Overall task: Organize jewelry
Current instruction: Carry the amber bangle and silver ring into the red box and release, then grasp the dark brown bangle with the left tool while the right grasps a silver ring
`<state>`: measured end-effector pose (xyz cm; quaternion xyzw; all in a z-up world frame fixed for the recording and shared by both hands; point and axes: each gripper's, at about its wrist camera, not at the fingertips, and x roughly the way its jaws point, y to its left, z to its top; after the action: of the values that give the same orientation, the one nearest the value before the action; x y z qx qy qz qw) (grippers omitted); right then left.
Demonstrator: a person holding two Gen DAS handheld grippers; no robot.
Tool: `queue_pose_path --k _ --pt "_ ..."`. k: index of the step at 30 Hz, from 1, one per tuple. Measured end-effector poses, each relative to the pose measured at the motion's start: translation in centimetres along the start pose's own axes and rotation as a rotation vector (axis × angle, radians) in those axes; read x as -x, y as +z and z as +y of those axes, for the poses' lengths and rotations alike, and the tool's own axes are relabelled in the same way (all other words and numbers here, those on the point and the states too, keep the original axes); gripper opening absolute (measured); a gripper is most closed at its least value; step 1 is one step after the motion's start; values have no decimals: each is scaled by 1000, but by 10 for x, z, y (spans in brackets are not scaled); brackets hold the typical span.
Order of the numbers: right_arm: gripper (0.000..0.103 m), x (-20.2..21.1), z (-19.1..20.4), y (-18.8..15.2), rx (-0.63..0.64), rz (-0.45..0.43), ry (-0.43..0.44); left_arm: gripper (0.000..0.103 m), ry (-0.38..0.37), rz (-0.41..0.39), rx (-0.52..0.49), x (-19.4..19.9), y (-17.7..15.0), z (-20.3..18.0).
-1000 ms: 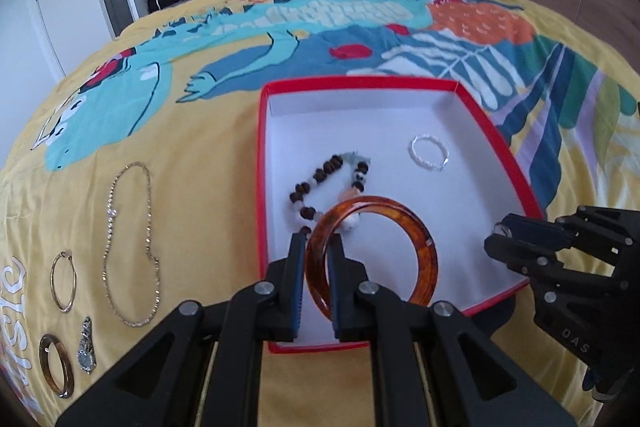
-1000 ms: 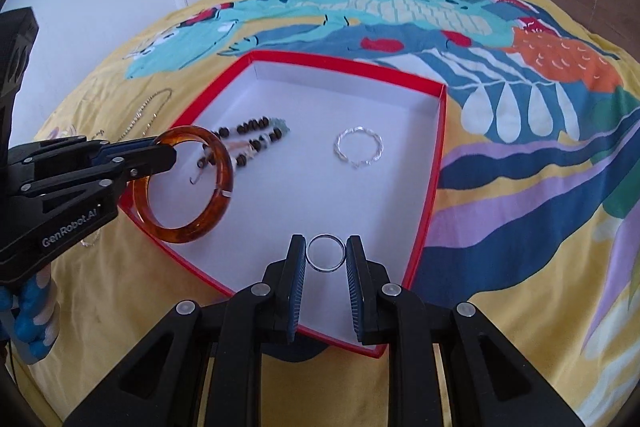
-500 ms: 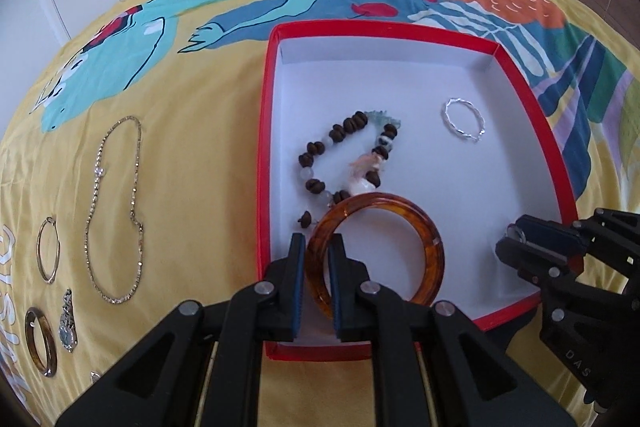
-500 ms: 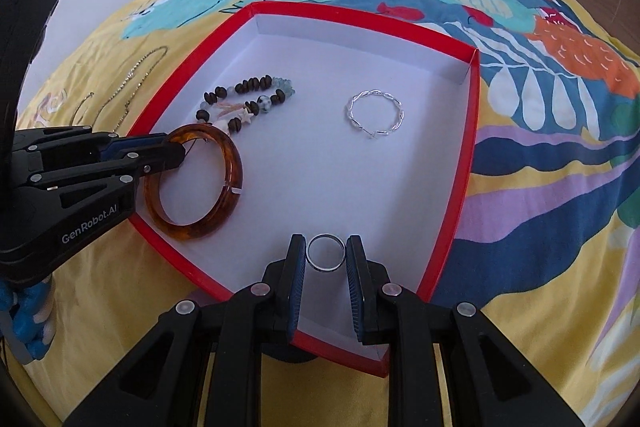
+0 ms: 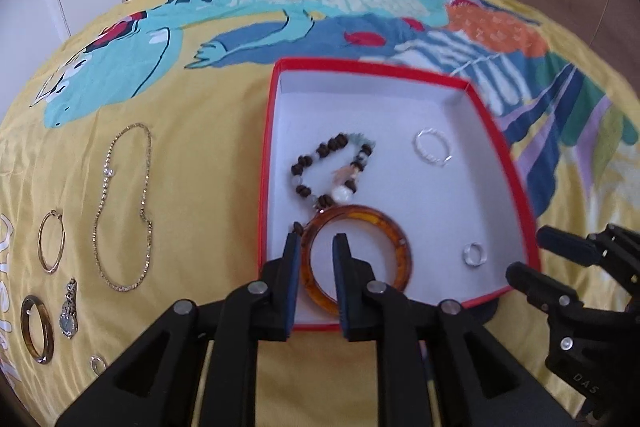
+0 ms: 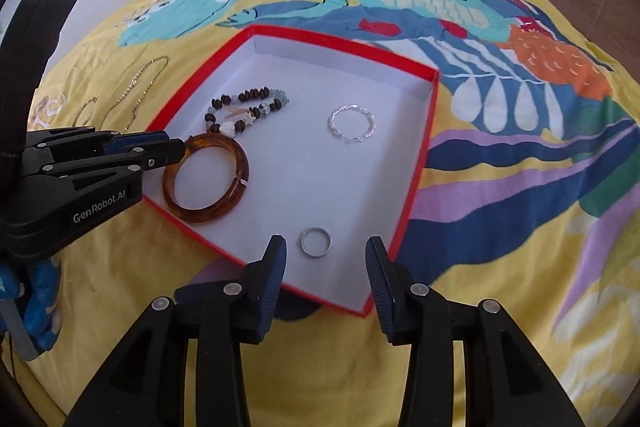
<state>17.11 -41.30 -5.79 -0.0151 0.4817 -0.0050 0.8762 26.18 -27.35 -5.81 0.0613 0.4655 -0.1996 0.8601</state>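
While the left gripper [image 5: 316, 255] straddles the amber bangle's [image 5: 394, 247] rim with its fingers parted, not pinching, the bangle lies flat in the red-rimmed box [image 5: 400, 71], at its near left corner. Spread wide, the right gripper [image 6: 325, 257] frames a plain silver ring [image 6: 316, 242] lying loose by the box's near edge. A beaded bracelet [image 5: 334, 173] touches the bangle; a twisted silver ring [image 6: 352, 125] lies mid-box.

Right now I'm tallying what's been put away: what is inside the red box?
Red box holds four pieces: amber bangle, beaded bracelet, twisted silver ring, plain silver ring. The bangle hides the bracelet's near end.
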Motion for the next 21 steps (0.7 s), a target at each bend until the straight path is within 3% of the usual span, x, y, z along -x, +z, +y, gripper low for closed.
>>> queue_pose_path --k 2,6,8,21 --pt "41 13 0 -2 -15 -20 -9 16 -42 -32 16 21 0 4" --pt "41 47 8 -9 -52 -72 1 17 -52 -68 13 58 -5 16" --pt "41 63 18 -13 -60 -95 12 25 -38 -66 16 77 -13 29" --pt "41 127 105 -41 -57 -168 109 27 171 -128 113 196 -102 160"
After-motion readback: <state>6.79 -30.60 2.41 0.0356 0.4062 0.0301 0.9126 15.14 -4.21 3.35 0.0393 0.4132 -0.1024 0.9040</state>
